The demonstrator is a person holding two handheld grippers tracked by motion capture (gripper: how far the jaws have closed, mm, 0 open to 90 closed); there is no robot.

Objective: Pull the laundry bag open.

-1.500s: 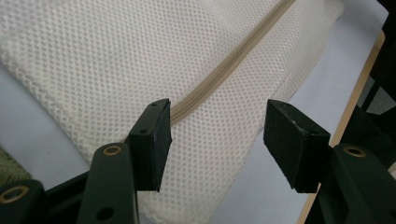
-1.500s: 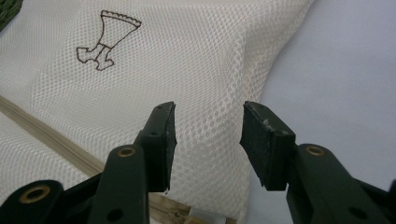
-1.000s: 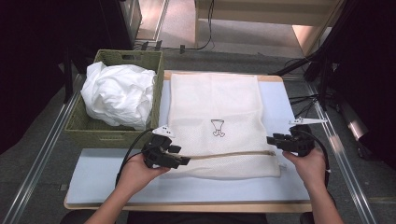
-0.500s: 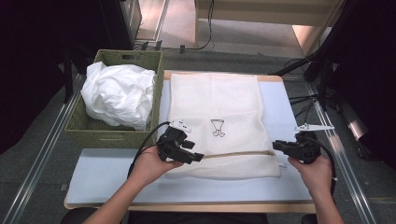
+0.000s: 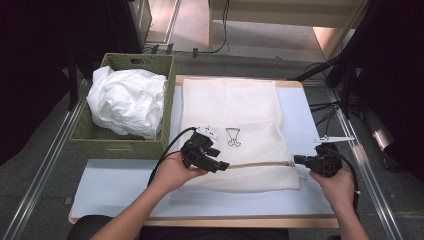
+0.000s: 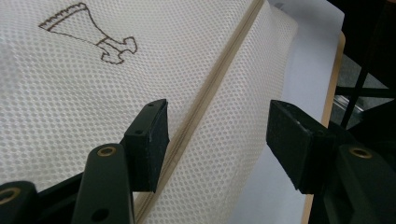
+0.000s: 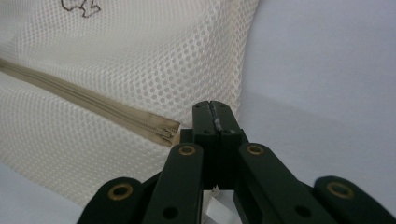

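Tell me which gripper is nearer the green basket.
Left. The left gripper sits over the mesh bag, beside the green basket; the right gripper is at the bag's far edge.

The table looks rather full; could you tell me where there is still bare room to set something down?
Free: the table strip in front of the green basket, left of the mesh bag, and the narrow band between the bag and the right edge. Crowded: the bag's near edge, where both grippers work along the zipper.

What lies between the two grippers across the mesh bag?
In the high view, the beige zipper runs along the mesh bag from the left gripper to the right gripper; nothing else lies there.
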